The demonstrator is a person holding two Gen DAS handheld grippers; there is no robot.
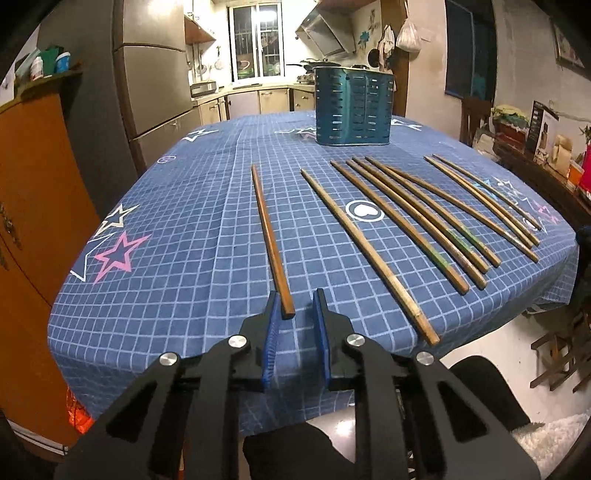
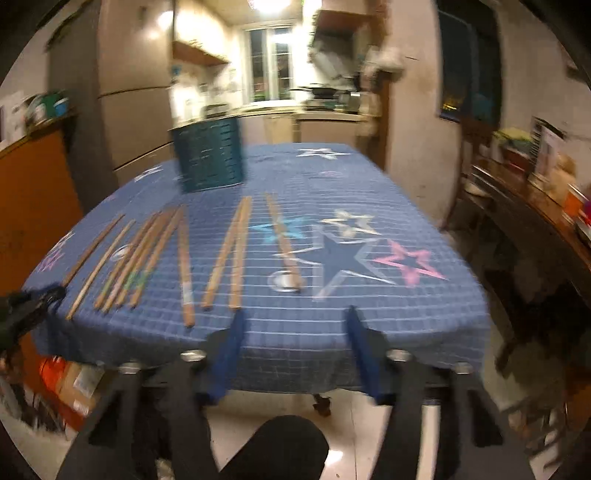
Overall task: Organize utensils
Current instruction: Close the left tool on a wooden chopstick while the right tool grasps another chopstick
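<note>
Between left fingers (image 1: 271, 325): chopstick (image 1: 271, 240) end.

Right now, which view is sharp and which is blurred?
Left wrist view: sharp; chopsticks and holder crisp, edges bent by the fisheye. Right wrist view: motion-smeared throughout, holder streaked, ceiling light blown out.

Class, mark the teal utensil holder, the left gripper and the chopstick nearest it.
teal utensil holder (image 1: 352, 107), left wrist view, slotted front wall.
left gripper (image 1: 297, 306), left wrist view, between its fingertips.
nearest chopstick (image 1: 267, 232), left wrist view, mid-shaft.
</note>
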